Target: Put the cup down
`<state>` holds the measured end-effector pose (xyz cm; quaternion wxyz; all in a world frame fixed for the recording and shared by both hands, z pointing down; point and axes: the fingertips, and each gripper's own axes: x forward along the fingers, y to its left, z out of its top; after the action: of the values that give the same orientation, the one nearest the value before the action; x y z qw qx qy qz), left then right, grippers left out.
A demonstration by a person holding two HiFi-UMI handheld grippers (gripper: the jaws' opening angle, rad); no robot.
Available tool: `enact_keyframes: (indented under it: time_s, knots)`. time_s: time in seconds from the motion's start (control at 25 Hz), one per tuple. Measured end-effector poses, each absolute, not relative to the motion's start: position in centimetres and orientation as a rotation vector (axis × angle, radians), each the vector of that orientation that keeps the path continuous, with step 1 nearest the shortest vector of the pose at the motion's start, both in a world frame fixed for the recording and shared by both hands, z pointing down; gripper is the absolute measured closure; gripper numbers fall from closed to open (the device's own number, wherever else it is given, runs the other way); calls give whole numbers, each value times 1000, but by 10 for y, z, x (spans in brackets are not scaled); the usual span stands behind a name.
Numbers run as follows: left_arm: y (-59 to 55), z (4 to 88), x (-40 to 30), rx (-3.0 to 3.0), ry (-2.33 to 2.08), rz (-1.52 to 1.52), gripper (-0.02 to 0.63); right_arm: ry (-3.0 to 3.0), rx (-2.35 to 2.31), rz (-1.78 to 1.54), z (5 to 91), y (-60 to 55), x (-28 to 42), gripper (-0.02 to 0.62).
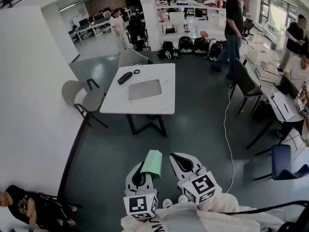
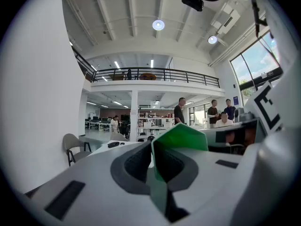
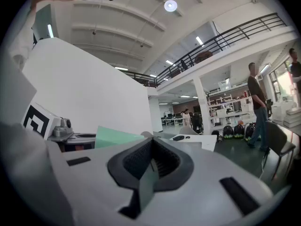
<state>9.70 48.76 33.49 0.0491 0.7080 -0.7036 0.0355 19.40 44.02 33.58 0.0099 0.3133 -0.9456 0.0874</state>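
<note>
A light green cup (image 1: 153,164) is pinched by its wall between the pads of my left gripper (image 1: 146,167), which is held low and close to the person's body above the dark floor. In the left gripper view the cup (image 2: 181,138) sticks up past the jaws of the left gripper (image 2: 153,163), rim toward the right. My right gripper (image 1: 176,157) hangs just right of it, shut with nothing in it. From the right gripper view the cup (image 3: 115,138) shows at the left, beside the right gripper (image 3: 151,163).
Ahead stands a white table (image 1: 120,103) with a grey mat (image 1: 145,89) and a black object (image 1: 125,77), and a grey chair (image 1: 79,96) sits at its left. A white wall (image 1: 29,105) runs along the left. People stand farther off, and desks and a blue chair (image 1: 282,162) are at the right.
</note>
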Motion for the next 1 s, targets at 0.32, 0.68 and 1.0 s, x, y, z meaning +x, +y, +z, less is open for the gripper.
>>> enact_keyframes:
  time_s: [0.32,0.68,1.0]
  knots:
    - [483,338,104,2146,-2138,127,583,-2950,953,284,334,437,198,591]
    - [475,344,120,2116,-2158,143,583,-2954,949,285,337,425,217,591]
    - [467,354,131,2106,-2165,159,584,-2955,950,293,345,414,233,591]
